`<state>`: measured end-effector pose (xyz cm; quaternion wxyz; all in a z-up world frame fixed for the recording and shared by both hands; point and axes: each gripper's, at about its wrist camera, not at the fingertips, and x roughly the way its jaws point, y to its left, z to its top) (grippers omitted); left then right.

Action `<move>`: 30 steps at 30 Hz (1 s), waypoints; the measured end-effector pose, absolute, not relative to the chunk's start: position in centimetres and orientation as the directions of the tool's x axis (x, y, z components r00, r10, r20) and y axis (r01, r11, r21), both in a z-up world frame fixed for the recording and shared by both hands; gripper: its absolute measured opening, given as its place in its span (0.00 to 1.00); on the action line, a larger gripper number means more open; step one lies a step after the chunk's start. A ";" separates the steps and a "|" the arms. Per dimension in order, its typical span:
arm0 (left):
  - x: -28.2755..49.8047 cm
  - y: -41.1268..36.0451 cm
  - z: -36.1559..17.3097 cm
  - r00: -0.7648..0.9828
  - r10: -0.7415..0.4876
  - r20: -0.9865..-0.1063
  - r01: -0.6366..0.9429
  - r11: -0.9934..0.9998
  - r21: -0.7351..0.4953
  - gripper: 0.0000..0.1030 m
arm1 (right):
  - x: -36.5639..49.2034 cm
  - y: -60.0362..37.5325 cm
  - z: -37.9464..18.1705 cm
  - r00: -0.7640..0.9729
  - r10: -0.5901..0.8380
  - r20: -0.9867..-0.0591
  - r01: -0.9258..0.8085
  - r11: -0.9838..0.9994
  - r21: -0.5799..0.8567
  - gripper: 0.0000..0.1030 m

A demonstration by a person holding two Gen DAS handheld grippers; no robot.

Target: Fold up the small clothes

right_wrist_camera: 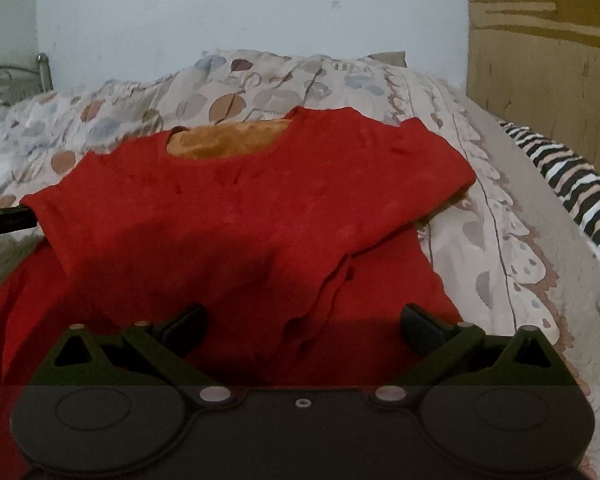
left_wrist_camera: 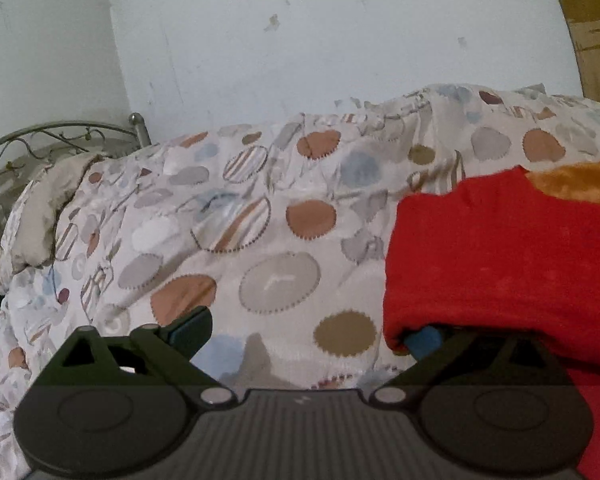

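Covering the bed (left_wrist_camera: 260,216) is a pale quilt printed with brown, grey and blue dots, rumpled toward a white, scuffed wall (left_wrist_camera: 320,32). A curled metal bedframe (left_wrist_camera: 40,140) shows at the far left corner, and a brown wooden panel (right_wrist_camera: 548,60) rises at the right. Beside that panel a black-and-white striped cloth (right_wrist_camera: 572,184) lies along the bed's edge, well apart from the work.

On the quilt lies the red top (right_wrist_camera: 252,216), its neckline at the far end and its hem toward the cameras, so its long axis runs away from the viewer. An orange-gold lining (right_wrist_camera: 224,140) shows through the neck opening. One sleeve is folded across the chest.

The left claw (left_wrist_camera: 304,332) is spread wide; its right finger sits tucked under the top's left edge, the left finger over bare quilt, nothing pinched. The right claw (right_wrist_camera: 304,320) is likewise wide open, hovering low over the red fabric near the hem, gripping nothing.
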<state>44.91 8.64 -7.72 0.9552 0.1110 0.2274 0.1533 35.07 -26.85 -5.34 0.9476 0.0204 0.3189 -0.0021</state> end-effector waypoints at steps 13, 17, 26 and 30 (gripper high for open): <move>32.7 11.3 -5.4 0.837 0.278 -0.471 -0.233 0.960 0.153 1.00 | 29.5 -30.5 -2.0 0.863 0.092 -0.497 -0.037 0.992 0.119 1.00; 26.8 11.8 -4.9 0.857 0.064 -0.511 -0.110 0.992 -0.059 1.00 | 25.9 -32.1 -2.3 0.848 0.043 -0.528 -0.029 0.999 0.035 1.00; 25.0 9.8 -6.6 0.741 -0.234 -0.629 0.095 0.964 -0.247 0.70 | 23.8 -35.2 -4.1 0.816 0.115 -0.567 -0.003 0.981 0.195 0.56; 25.1 10.0 -7.6 0.693 -0.267 -0.669 0.072 0.950 -0.305 0.38 | 22.9 -35.5 -4.2 0.785 0.138 -0.604 -0.001 0.975 0.221 0.43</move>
